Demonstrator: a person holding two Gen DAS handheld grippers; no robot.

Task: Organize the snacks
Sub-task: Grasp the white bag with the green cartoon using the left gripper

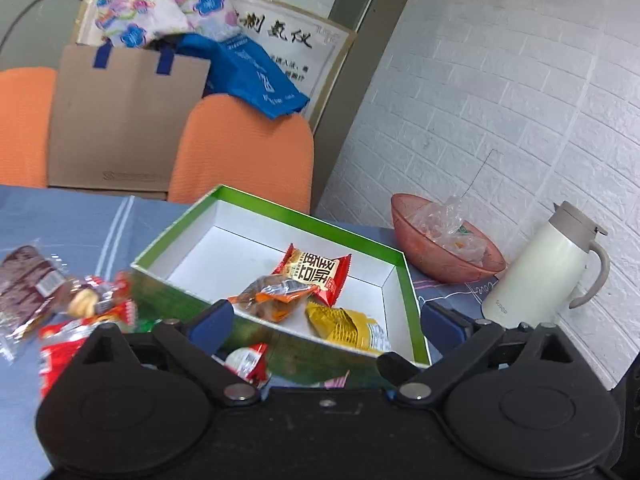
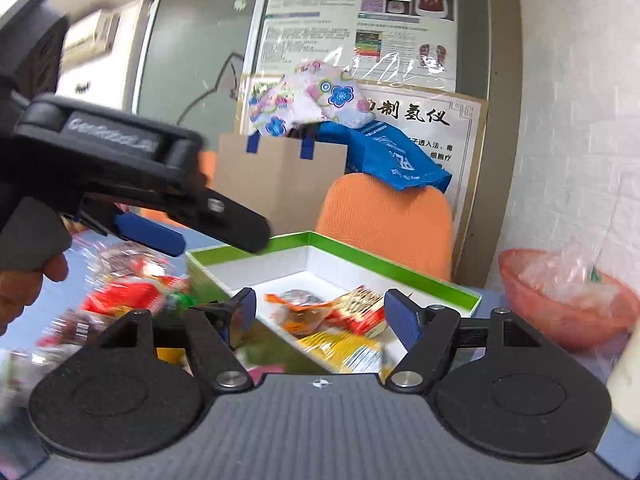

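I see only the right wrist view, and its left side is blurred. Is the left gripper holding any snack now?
Observer: No. The left wrist view shows the left gripper with open jaws and nothing between them.
Operator: What lies left of the green box?
Observer: A dark brown wrapped snack lies at the far left, apart from the green box.
Operator: And right of the pink bowl?
Observer: A white jug stands upright beside it.

Left gripper [image 1: 326,318] jaws spread wide, empty, just short of the green box [image 1: 394,258]. Right gripper [image 2: 320,314] likewise agape, empty, near the box.
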